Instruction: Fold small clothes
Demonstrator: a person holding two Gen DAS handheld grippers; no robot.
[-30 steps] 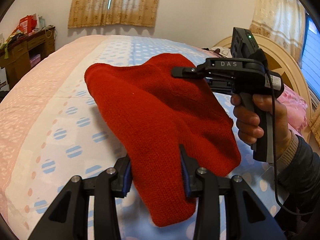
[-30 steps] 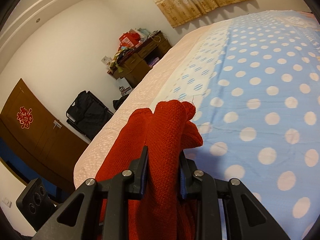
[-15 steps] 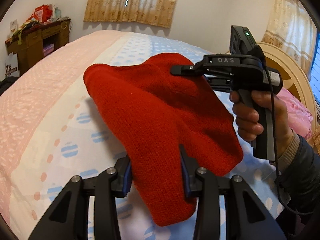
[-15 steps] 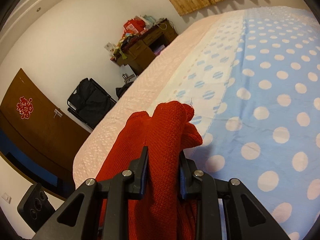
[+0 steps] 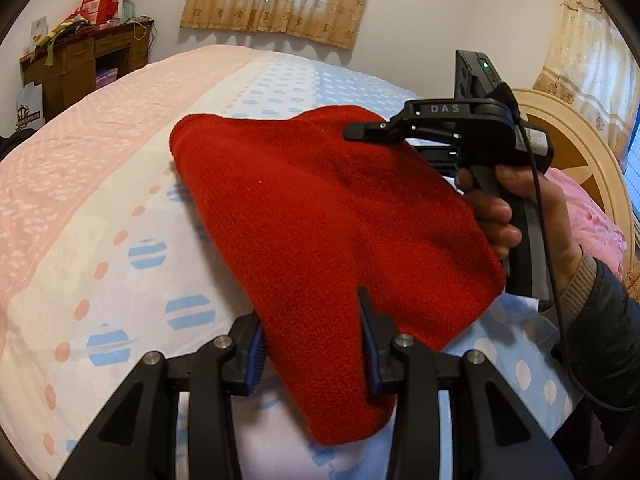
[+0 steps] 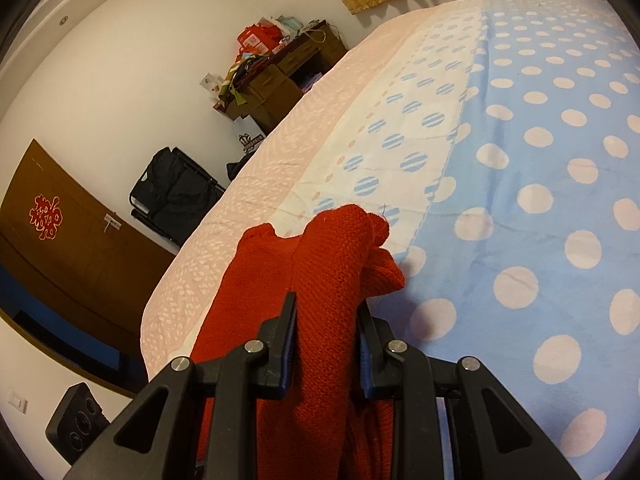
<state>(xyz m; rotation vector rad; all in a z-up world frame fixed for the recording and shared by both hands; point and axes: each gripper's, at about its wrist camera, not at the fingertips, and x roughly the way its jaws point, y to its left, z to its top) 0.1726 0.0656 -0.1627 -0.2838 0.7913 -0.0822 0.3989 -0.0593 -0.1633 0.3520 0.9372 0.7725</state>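
A red knitted garment (image 5: 320, 220) hangs stretched in the air above the bed (image 5: 100, 240). My left gripper (image 5: 312, 344) is shut on its near lower edge. My right gripper (image 5: 360, 132), held in a hand at the right of the left wrist view, is shut on the far upper edge. In the right wrist view the red garment (image 6: 328, 280) bunches between the shut fingers of my right gripper (image 6: 326, 320) and droops below them.
The bed (image 6: 520, 200) has a blue polka-dot sheet with a pink and white border. A wooden desk (image 5: 80, 64) with clutter stands at the far left wall. A round headboard (image 5: 572, 152) and pink pillow (image 5: 592, 220) lie at the right. A black bag (image 6: 176, 188) stands beside the bed.
Both grippers have swung with the garment, so the desk and room have shifted in view. The grip on the red garment is the same.
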